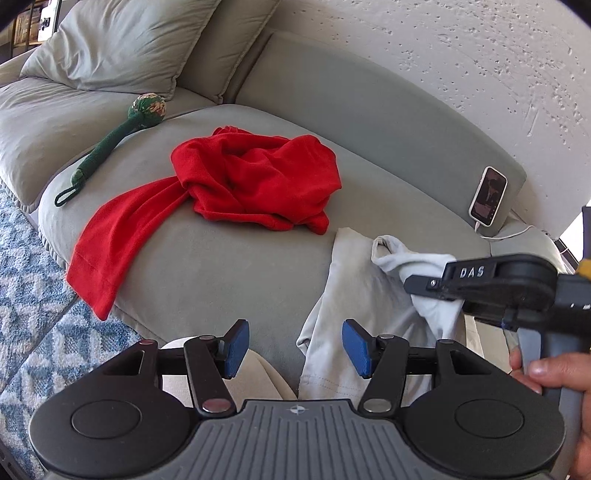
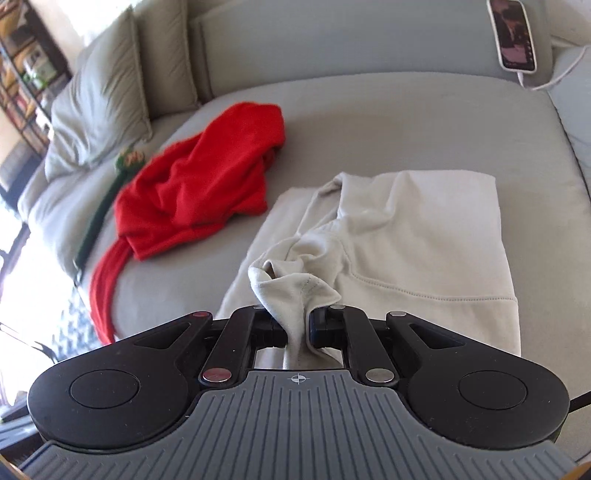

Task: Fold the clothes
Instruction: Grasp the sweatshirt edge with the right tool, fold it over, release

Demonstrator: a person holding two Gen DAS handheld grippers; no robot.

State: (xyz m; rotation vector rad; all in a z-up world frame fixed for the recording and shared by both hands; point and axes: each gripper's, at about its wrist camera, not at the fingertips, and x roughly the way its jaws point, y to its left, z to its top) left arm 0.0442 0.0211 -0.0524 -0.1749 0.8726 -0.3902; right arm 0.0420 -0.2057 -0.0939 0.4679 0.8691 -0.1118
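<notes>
While red garment (image 1: 255,177) (crumpled) lies nearby.

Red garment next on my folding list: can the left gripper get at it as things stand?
Probably yes: the left gripper has open, empty jaws, and bare sofa cushion lies between it and the red garment; nothing blocks the way.

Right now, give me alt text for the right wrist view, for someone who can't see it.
The right gripper is shut on a bunched fold of a cream sweatshirt that lies on a grey sofa seat. A crumpled red garment lies to its left, and a white phone leans against the backrest.
</notes>
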